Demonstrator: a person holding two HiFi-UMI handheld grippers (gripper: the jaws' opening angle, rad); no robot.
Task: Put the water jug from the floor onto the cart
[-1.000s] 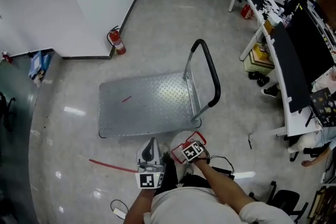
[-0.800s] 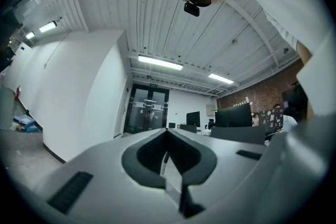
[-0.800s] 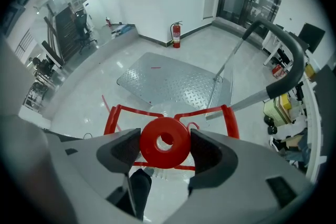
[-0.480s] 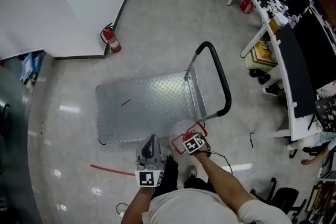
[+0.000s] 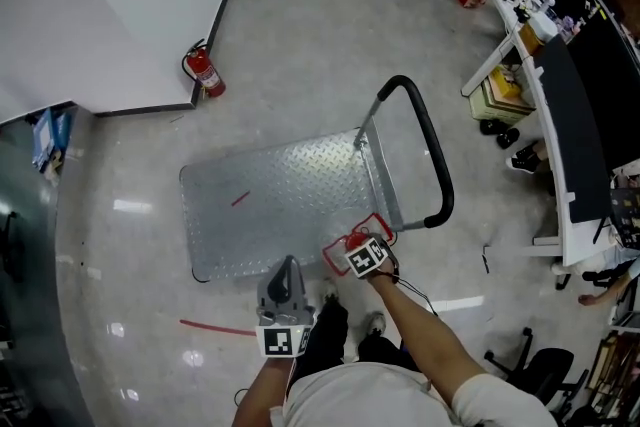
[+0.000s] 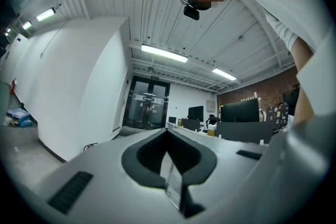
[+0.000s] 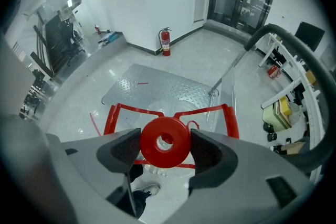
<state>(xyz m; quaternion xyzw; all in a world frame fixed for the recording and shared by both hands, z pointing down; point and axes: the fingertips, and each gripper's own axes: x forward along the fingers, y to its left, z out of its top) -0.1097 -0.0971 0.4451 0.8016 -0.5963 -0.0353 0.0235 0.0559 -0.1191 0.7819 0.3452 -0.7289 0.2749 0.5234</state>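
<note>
The water jug point(image 5: 343, 246) is clear with a red cap point(image 7: 165, 142) and a red handle frame point(image 7: 169, 112). My right gripper point(image 5: 358, 254) point(image 7: 165, 148) is shut on that cap, and the jug hangs at the near right corner of the cart. The cart point(image 5: 282, 205) point(image 7: 157, 89) is a bare ridged metal platform with a black handle point(image 5: 432, 155) on its right side. My left gripper point(image 5: 284, 283) point(image 6: 169, 165) is shut on nothing. It points upward, close to the person's body and short of the cart's near edge.
A fire extinguisher point(image 5: 203, 72) point(image 7: 166, 42) stands by the white wall corner beyond the cart. Desks with monitors point(image 5: 545, 65) line the right side. A red strip point(image 5: 214, 327) lies on the floor to the near left. The person's shoes point(image 5: 374, 323) are below the jug.
My right gripper has carried the jug forward, from short of the cart to its near right corner. My left gripper has stayed shut and close to the body.
</note>
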